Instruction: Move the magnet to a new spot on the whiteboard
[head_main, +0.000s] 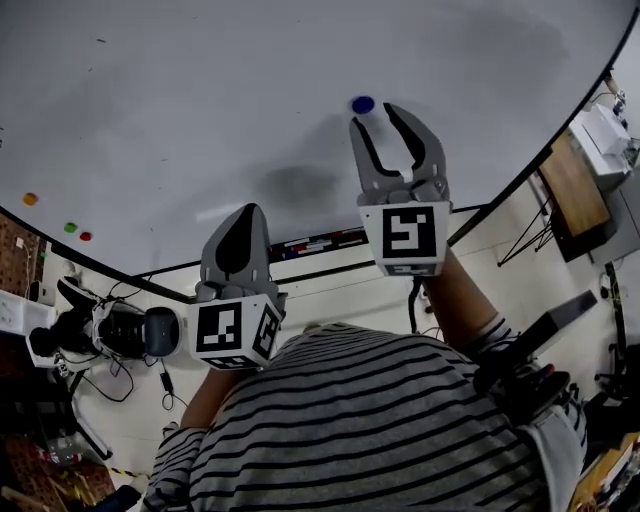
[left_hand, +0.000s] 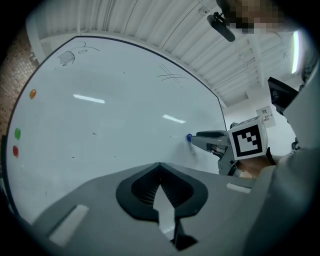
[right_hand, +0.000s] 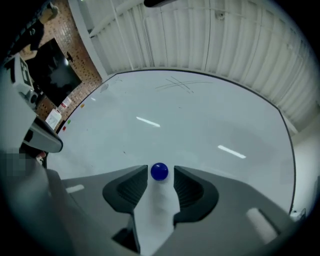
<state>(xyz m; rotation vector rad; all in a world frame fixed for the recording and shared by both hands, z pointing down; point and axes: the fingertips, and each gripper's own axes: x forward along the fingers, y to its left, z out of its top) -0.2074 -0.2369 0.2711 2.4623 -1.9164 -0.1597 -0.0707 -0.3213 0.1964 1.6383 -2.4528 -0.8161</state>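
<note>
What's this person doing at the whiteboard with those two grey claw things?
A person in a striped shirt faces a large white whiteboard, holding a grey two-jaw gripper in each hand. The right gripper is up at the board with its jaws open. A small round blue magnet stuck to the board sits between the jaw tips, not yet pinched. The left gripper hangs lower, jaws shut and empty.
</note>
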